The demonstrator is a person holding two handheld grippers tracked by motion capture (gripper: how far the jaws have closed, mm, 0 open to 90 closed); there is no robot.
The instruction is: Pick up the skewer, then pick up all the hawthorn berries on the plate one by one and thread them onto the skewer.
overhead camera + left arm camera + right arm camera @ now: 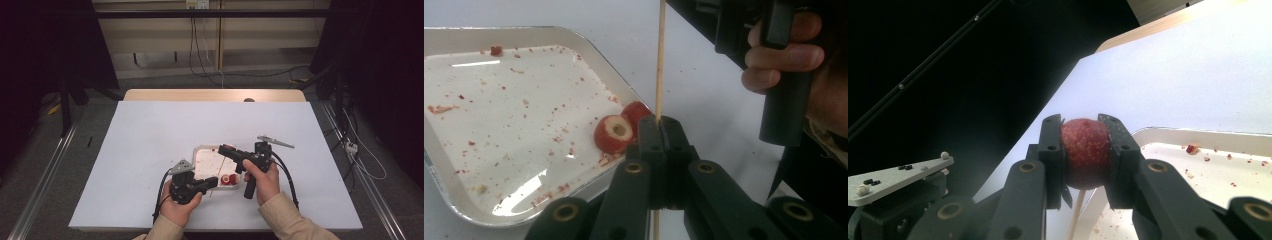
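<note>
**Skewer meets fruit above the tray**

Both hands are low over the white tabletop (150,140), working right at the near edge of the white tray (205,150). The left tongs (212,182) are clamped fully together on a thin wooden skewer (659,60); in the left gripper view the stick runs straight up between the two black jaws and out past the top of the frame. No gap there, the pads pinch the stick tight.

Over to the right tongs (1086,150): these are closed on a round red fruit (1086,150), speckled skin and all, the jaws pressing on it from both sides. In the right gripper view a pale length of stick hangs just beneath the fruit, between the jaws; whether it has gone into the flesh cannot be told. In the high view the right tongs reach in over the tray from the right, with the person's hand (262,175) wrapped around the black handle.

Down in the tray, two more red fruit pieces (621,131) sit touching each other against the near rim, the front one cored and showing a pale hollow. Red crumbs (524,90) are scattered across the tray floor. In the high view these pieces lie just beside the tip of the left tongs.
</note>
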